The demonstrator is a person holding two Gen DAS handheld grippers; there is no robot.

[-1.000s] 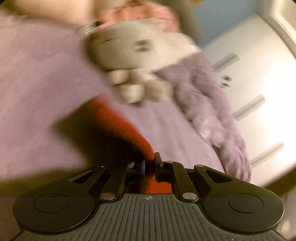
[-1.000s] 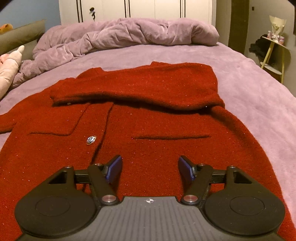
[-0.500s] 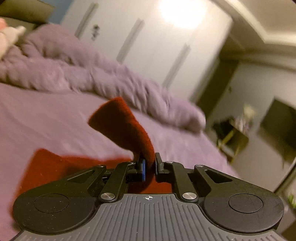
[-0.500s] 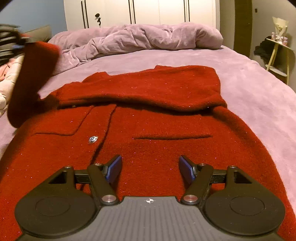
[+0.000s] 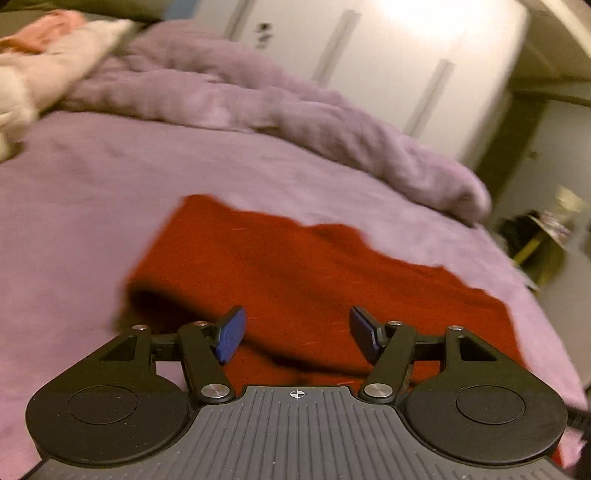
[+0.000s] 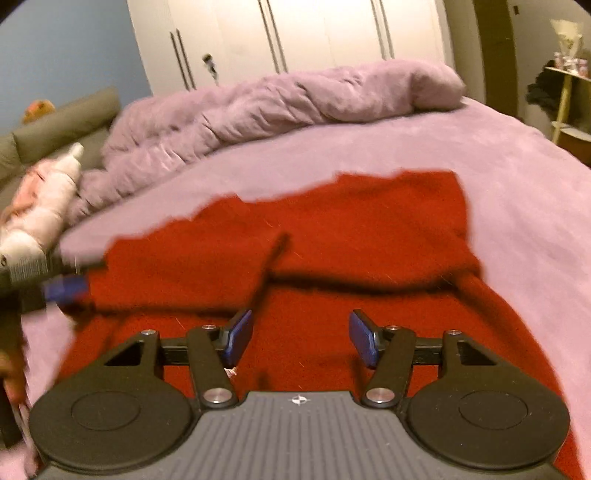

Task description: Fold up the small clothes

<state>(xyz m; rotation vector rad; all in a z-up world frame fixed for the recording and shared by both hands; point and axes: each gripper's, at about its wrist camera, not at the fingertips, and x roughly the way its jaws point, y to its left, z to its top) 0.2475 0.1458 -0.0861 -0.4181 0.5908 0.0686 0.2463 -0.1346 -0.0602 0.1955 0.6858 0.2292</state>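
Note:
A small red woolly coat [image 6: 332,251] lies flat on the purple bed, its sleeves folded in across the body. It also shows in the left wrist view [image 5: 295,266]. My left gripper [image 5: 297,332] is open and empty, just above the coat's near left part; it shows at the left edge of the right wrist view [image 6: 62,291]. My right gripper [image 6: 301,338] is open and empty, low over the coat's lower middle.
A rumpled purple duvet [image 6: 277,107] lies across the far side of the bed [image 6: 535,177]. A pale stuffed toy [image 6: 44,199] lies at the left by a grey headboard. White wardrobe doors [image 6: 314,33] stand behind, a small shelf [image 6: 565,99] at the right.
My left gripper carried the left sleeve over the coat, then opened and let it go. The sleeve now lies folded on the body. My right gripper tilted upward and stayed open.

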